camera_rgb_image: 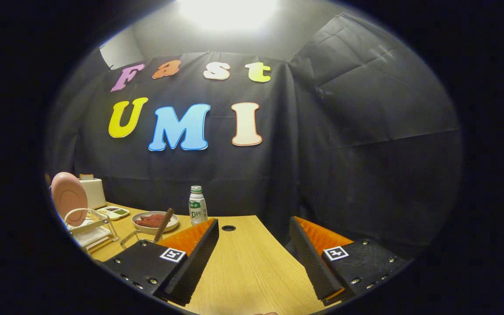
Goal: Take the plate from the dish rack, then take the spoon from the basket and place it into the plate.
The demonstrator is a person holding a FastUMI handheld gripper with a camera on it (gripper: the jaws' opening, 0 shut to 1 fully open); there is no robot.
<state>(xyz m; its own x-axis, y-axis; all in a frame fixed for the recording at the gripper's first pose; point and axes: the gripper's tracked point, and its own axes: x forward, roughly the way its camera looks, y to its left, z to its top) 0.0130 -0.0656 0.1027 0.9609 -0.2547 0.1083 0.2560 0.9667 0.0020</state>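
Gripper (254, 258) wide open over table (243, 271), holding nothing — plate (68, 197) upright in rack (92, 229), well off to left.

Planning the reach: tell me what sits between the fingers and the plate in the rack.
In the gripper view, a wire basket holding a brown-handled spoon sits between the open fingers and the pink plate.

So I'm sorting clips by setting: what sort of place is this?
Probably a staged kitchen tabletop in a recording booth: black cloth walls behind a wooden table with a pink plate upright in a dish rack and a drink bottle. The claw is open over the table.
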